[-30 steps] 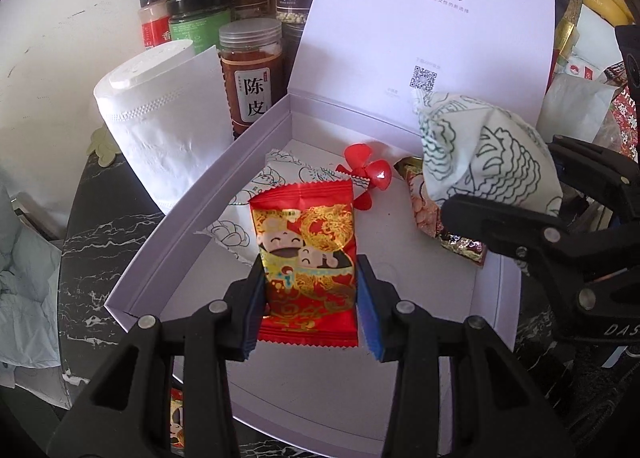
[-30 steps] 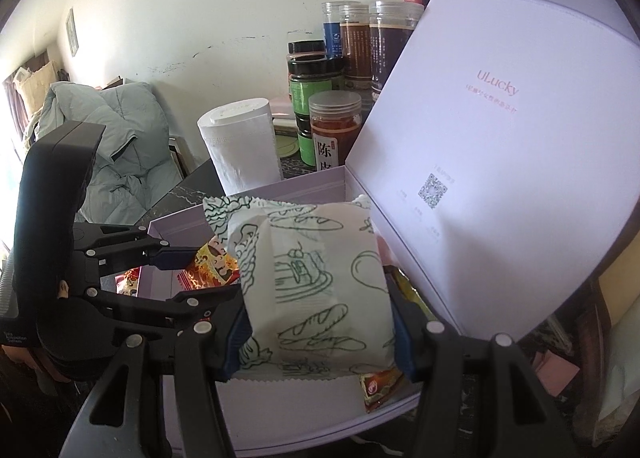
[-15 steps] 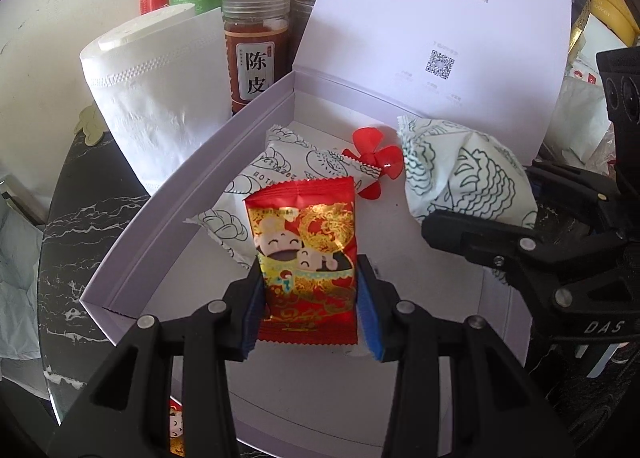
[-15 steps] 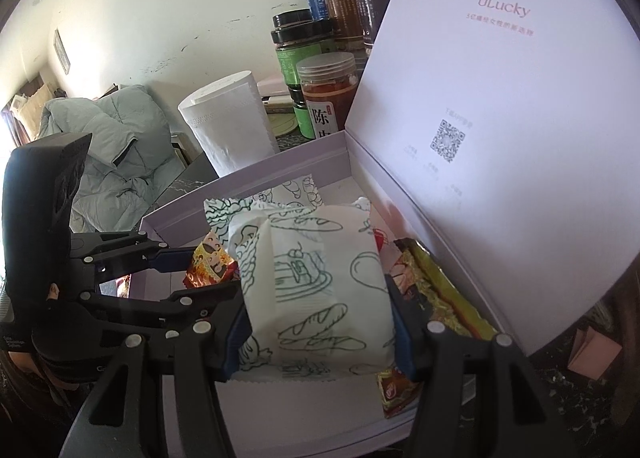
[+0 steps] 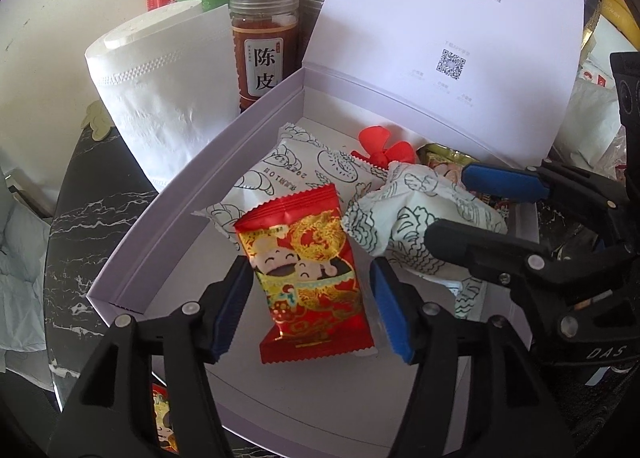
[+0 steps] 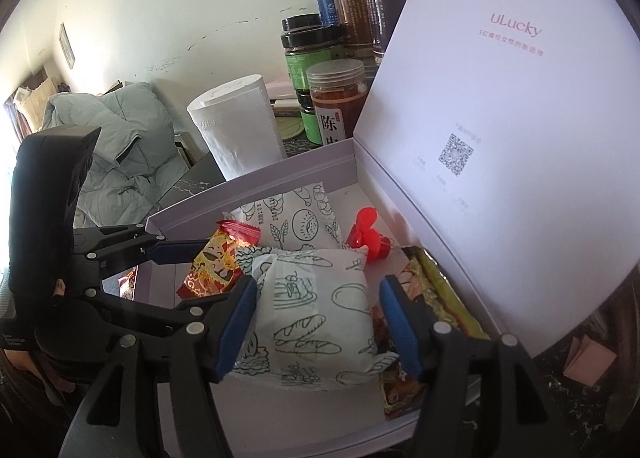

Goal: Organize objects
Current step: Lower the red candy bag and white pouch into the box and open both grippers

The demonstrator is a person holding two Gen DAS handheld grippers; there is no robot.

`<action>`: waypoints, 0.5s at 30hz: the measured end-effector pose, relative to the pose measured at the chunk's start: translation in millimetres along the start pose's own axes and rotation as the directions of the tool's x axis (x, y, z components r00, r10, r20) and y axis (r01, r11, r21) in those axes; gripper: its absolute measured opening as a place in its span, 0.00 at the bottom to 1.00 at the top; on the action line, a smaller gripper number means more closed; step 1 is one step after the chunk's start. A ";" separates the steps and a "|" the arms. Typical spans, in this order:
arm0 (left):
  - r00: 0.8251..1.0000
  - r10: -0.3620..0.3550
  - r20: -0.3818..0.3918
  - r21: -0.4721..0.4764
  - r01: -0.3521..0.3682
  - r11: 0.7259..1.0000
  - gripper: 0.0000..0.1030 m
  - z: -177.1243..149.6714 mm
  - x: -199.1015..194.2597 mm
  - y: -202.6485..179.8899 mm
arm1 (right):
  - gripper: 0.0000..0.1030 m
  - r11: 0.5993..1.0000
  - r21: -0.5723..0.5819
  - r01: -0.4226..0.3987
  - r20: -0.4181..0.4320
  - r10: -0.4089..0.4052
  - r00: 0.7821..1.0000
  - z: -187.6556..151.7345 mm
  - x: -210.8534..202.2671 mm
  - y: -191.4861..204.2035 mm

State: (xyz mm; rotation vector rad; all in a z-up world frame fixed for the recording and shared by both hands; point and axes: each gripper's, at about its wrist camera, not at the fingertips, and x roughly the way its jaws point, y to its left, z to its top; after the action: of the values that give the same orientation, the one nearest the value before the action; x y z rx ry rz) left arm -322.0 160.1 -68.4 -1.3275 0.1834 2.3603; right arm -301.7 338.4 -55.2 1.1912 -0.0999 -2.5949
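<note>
An open lilac gift box point(image 5: 168, 214) point(image 6: 256, 186) with its lid up holds snack packets. My left gripper point(image 5: 308, 306) is open, and a red packet point(image 5: 308, 278) point(image 6: 208, 270) stands loose between its jaws on the box floor. My right gripper point(image 6: 316, 322) is open around a white packet with green drawings point(image 6: 320, 310) point(image 5: 416, 214), which rests in the box. A second white packet point(image 5: 288, 178) point(image 6: 296, 218), a red plastic flower point(image 5: 384, 150) point(image 6: 366, 238) and a gold packet point(image 6: 436, 298) lie further in.
A white paper roll point(image 5: 160, 98) point(image 6: 240, 130) and several jars, one labelled in Chinese point(image 5: 264, 46) point(image 6: 336, 98), stand behind the box on a black marble table point(image 5: 68, 210). A grey quilt point(image 6: 120, 138) lies at the left. Another red packet point(image 5: 164, 422) lies outside the box's near edge.
Both grippers have lowered into the box and opened. The red packet and the white drawn packet, held before, now rest loose between the jaws.
</note>
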 end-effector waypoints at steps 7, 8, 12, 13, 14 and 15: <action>0.999 0.028 0.030 0.012 -0.028 1.000 0.66 0.3 -11.2 -3.4 | 0.63 1.000 -0.003 0.030 0.025 -0.030 0.999 3.4 -10.1 1.7; 0.999 0.025 0.030 0.011 -0.025 1.000 0.67 0.5 -13.4 -3.0 | 0.63 0.999 -0.002 0.037 0.032 -0.037 0.999 3.7 -13.5 1.4; 0.998 0.025 0.053 -0.003 -0.024 1.000 0.70 3.6 -24.6 1.3 | 0.63 0.998 0.010 0.062 0.050 -0.062 0.997 6.7 -24.0 1.2; 0.998 0.022 0.059 -0.005 -0.021 1.000 0.71 6.9 -26.9 0.6 | 0.63 0.998 0.011 0.067 0.052 -0.068 0.996 7.3 -26.2 1.6; 0.998 0.020 0.066 -0.007 -0.020 1.000 0.71 7.3 -29.7 1.0 | 0.63 0.997 0.011 0.073 0.053 -0.073 0.996 8.1 -28.1 2.1; 0.997 0.022 0.072 -0.010 -0.021 1.000 0.71 9.4 -29.7 1.3 | 0.63 0.997 0.011 0.078 0.056 -0.079 0.995 8.9 -30.0 2.8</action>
State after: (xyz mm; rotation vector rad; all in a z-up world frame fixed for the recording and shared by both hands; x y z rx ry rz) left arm -316.5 153.1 -38.6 -1.2483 0.1668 2.4255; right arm -289.1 343.8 -26.9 1.1468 -0.0777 -2.6999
